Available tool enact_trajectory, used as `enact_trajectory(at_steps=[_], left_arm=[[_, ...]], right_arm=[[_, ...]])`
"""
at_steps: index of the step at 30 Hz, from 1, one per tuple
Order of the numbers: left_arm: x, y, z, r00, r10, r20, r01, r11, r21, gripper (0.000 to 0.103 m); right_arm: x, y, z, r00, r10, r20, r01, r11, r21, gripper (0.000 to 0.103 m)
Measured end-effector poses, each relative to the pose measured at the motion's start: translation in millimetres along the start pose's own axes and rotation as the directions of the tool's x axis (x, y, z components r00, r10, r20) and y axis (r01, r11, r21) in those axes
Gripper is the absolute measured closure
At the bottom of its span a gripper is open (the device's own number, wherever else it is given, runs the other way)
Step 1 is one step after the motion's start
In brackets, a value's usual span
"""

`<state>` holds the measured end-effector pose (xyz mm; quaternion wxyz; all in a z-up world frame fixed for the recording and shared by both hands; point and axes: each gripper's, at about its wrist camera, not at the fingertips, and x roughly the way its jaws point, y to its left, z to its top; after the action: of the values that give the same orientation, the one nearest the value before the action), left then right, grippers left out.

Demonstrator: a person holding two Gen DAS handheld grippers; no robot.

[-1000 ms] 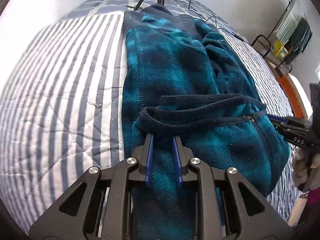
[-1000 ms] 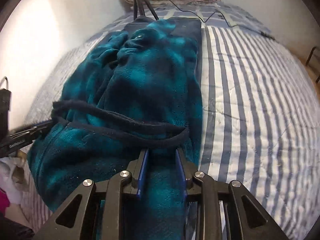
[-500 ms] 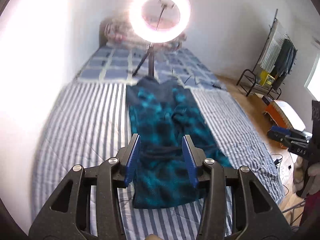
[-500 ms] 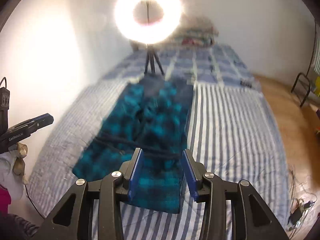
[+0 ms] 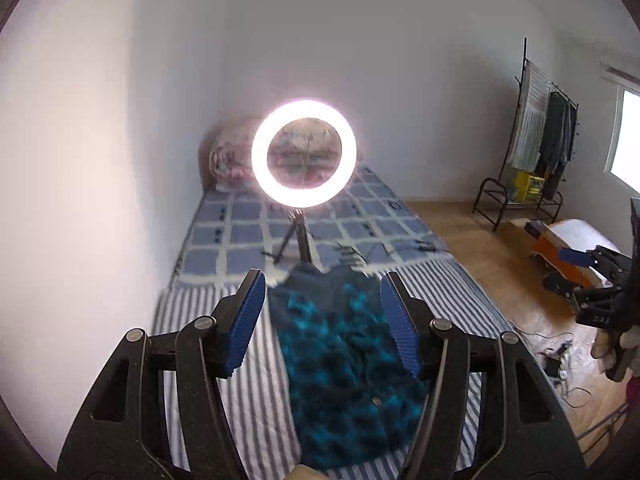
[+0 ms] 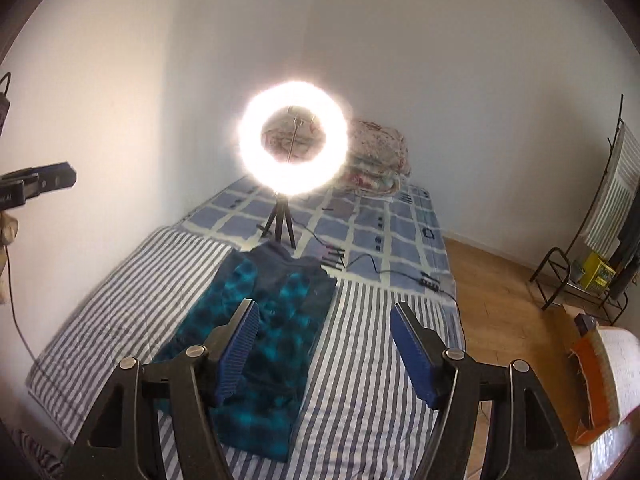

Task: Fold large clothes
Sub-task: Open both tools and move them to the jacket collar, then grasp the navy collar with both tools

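1. A teal and navy plaid fleece garment (image 5: pixel 344 364) is seen lying lengthwise on the striped quilt (image 5: pixel 256 400) of the bed, folded into a long narrow strip with a navy band at its far end.
2. In the right wrist view the garment (image 6: pixel 260 328) is laid left of the bed's midline, its far end just in front of the tripod legs of the ring light (image 6: pixel 293 148).
3. Its surface is rumpled in the middle; the fine detail is blurred in the left wrist view.
4. The left gripper (image 5: pixel 323 324) is held high above the bed, its blue-padded fingers (image 5: pixel 244 324) spread wide with nothing between them.
5. The right gripper (image 6: pixel 326 354) is likewise raised, its fingers (image 6: pixel 414 354) spread wide and holding nothing.
6. Change from one second ago: both grippers were then closed on the near edge of the garment, close to the fabric; that edge is now released and lies flat on the quilt.
7. Change from half a second ago: both grippers are raised further, so that more of the walls and the wooden floor (image 6: pixel 508 292) is taken in; the fingers are opened wider than before.
8. The garment's position on the bed is unchanged over the last half second.
9. A clothes rack (image 5: pixel 540 148) is noted by the far right wall, well apart from the bed.
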<state>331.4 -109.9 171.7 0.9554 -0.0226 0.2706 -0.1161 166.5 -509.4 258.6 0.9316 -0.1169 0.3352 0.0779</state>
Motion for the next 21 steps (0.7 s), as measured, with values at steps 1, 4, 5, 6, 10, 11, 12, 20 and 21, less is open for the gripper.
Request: enact_trajectory(at_steps=[1, 4, 5, 6, 10, 11, 12, 20, 21], left_arm=[[7, 2, 6, 1.0, 0.004, 0.002, -0.004, 1.0, 0.0, 0.041], [41, 13, 20, 1.0, 0.002, -0.014, -0.002, 1.0, -0.02, 0.041], [61, 18, 21, 1.0, 0.002, -0.024, -0.003, 1.0, -0.029, 0.041], [78, 22, 21, 0.999, 0.0, -0.034, -0.002, 0.999, -0.037, 0.041], [161, 35, 3, 0.994, -0.007, -0.11, 0.002, 0.999, -0.049, 0.041], [187, 40, -4, 0.991, -0.01, -0.134, 0.004, 0.999, -0.048, 0.041], [213, 46, -11, 0.987, -0.011, -0.159, 0.002, 0.998, -0.057, 0.041], [366, 82, -78, 0.942, -0.074, -0.329, 0.013, 0.983, -0.184, 0.041], [382, 85, -84, 0.934, -0.083, -0.347, 0.017, 0.982, -0.19, 0.041]], right_arm=[[8, -3, 9, 1.0, 0.002, 0.001, -0.002, 1.0, 0.005, 0.032], [40, -10, 24, 1.0, 0.007, -0.007, -0.007, 1.0, 0.028, 0.032], [52, -13, 26, 1.0, 0.008, -0.011, -0.008, 0.999, 0.039, 0.032], [69, -16, 28, 1.0, 0.014, -0.021, -0.013, 0.998, 0.055, 0.032], [141, -29, 31, 0.997, 0.062, -0.054, -0.055, 0.991, 0.126, 0.032], [158, -32, 29, 0.996, 0.072, -0.057, -0.064, 0.989, 0.135, 0.032], [181, -36, 26, 0.994, 0.085, -0.064, -0.075, 0.986, 0.147, 0.032], [345, -66, -32, 0.957, 0.205, -0.204, -0.137, 0.943, 0.304, 0.033], [362, -69, -40, 0.949, 0.224, -0.221, -0.145, 0.934, 0.326, 0.033]])
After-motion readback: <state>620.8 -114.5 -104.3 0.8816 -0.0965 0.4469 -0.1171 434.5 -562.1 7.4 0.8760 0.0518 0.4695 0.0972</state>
